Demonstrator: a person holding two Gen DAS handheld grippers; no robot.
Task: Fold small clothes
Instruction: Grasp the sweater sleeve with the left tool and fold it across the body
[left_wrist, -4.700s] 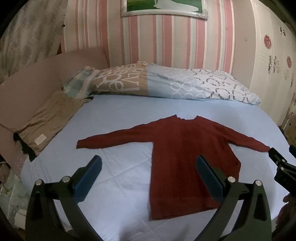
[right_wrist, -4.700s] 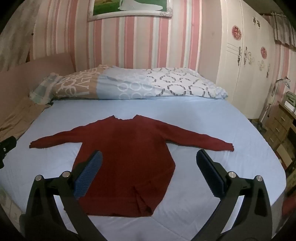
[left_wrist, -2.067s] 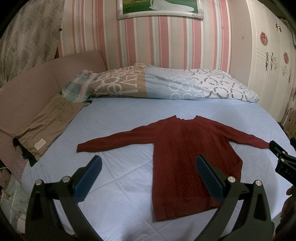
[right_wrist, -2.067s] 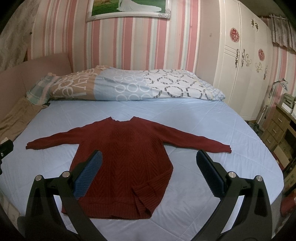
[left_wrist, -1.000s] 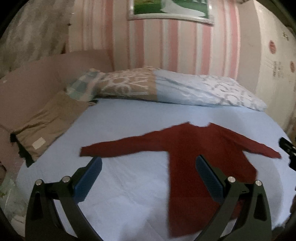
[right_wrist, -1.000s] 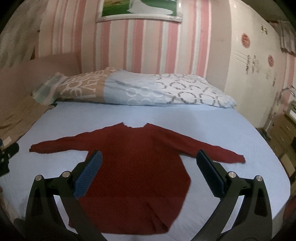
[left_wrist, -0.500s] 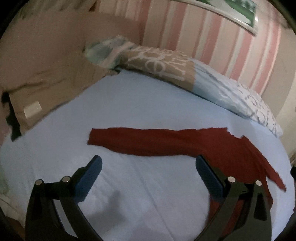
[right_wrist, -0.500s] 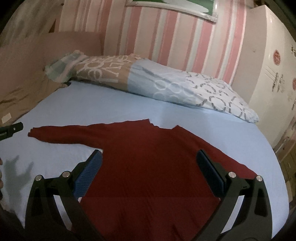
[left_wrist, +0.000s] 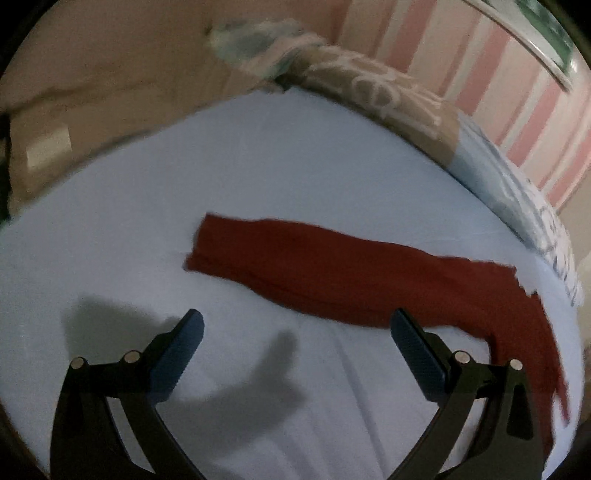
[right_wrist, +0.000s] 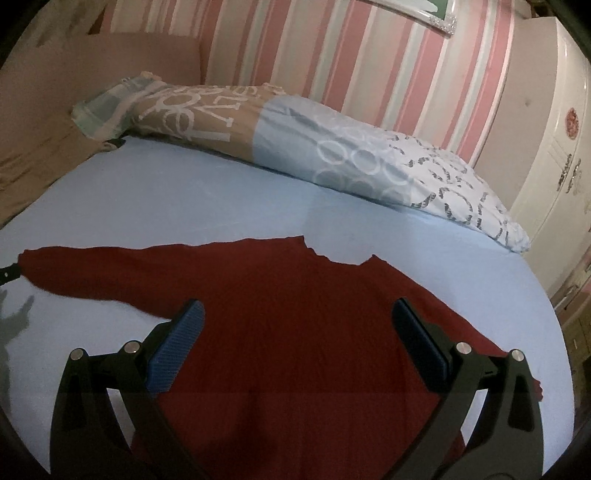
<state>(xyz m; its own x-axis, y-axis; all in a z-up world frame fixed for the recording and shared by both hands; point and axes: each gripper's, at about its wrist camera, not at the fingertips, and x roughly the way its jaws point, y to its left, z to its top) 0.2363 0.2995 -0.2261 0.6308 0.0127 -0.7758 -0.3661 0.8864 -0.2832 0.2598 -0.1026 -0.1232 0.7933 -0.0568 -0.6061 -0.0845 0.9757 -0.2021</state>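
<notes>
Red sweater is spread flat on a blue bedsheet, its sleeve toward nine o'clock, while left gripper and right gripper are held released above it.

Red sweater sleeve on blue sheet, beyond spread fingers.

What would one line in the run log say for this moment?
stage: reaching | sweater: flat on bed, unfolded | left gripper: open, near sleeve | right gripper: open, over sweater body
</notes>
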